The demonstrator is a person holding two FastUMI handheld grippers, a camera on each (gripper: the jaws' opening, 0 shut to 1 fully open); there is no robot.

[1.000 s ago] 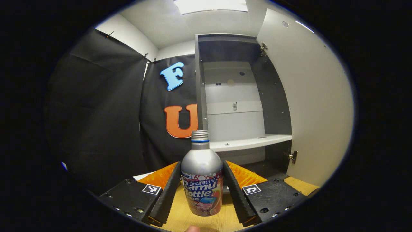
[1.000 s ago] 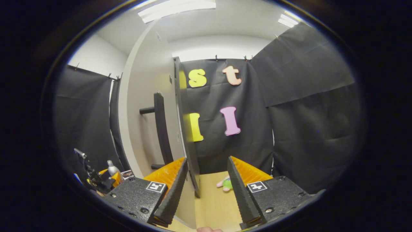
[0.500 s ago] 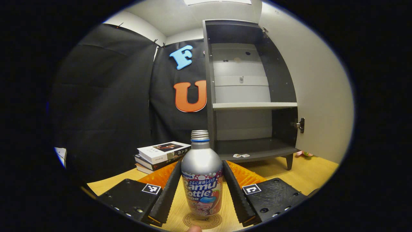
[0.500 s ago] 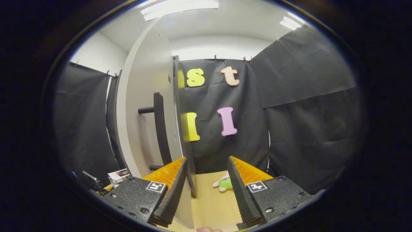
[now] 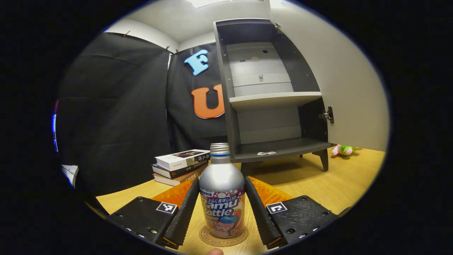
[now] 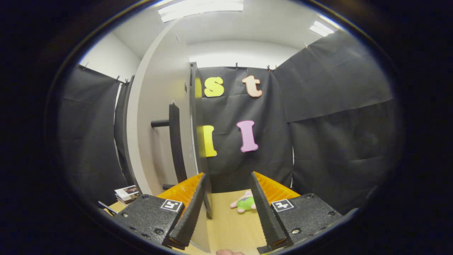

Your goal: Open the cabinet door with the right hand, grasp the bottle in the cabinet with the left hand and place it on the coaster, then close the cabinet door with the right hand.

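Bottle (image 5: 222,198) upright on coaster (image 5: 223,239), clamped by left hand-held gripper (image 5: 221,212).

My right gripper (image 6: 226,212) has its jaws standing apart, with nothing between them but bare counter (image 6: 233,226). The open cabinet door (image 6: 159,117) rises edge-on just left of the gap, its lower edge passing close by my left finger (image 6: 189,212); I cannot tell whether they touch. A dark bar handle (image 6: 174,141) stands off the door's pale face on a short post. On the far counter, between my fingers, lies a small pink and green plush toy (image 6: 244,203). Low at the far left a stack of books (image 6: 126,193) sits on the counter.
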